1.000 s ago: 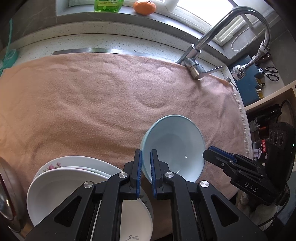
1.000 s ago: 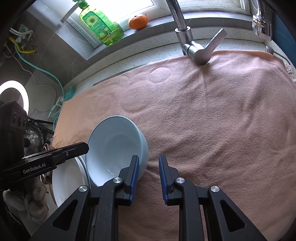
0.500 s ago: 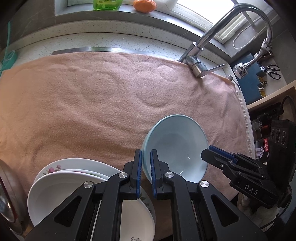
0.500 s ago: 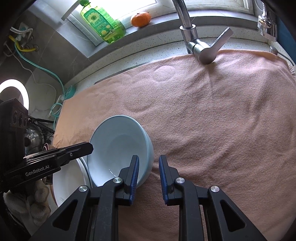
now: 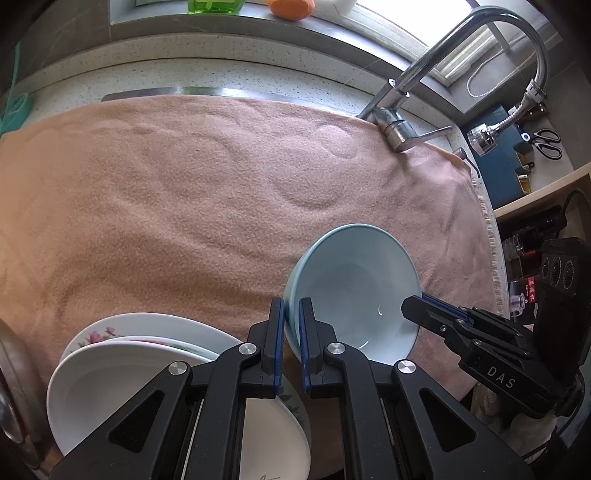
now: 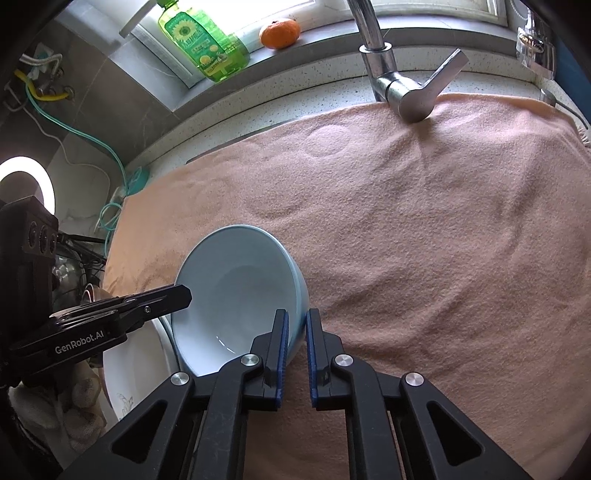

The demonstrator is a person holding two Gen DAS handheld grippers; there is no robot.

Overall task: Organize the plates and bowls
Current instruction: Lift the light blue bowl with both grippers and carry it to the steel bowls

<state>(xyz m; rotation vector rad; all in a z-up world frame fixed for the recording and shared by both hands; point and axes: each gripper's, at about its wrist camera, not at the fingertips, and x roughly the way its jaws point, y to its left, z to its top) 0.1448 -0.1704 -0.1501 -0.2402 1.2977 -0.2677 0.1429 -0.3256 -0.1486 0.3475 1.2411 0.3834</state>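
Sitting at seven o'clock in the left wrist view, two stacked white plates [image 5: 122,373] rest on the pink towel [image 5: 184,206] that covers the worktop, the lower one flowered at its rim. Just right of them, at five o'clock, the pale blue bowl [image 5: 354,280] stands tilted on the towel. The left claw [image 5: 291,325] is narrowed onto the bowl's left rim, one blue pad inside and one outside. The right claw [image 6: 295,332] pinches the opposite rim in the right wrist view, at six o'clock, its pads pressing the wall between them. At twelve o'clock, a green soap bottle [image 6: 199,40] and an orange [image 6: 279,33] sit on the sill, with the steel tap [image 6: 402,88] toward one o'clock.
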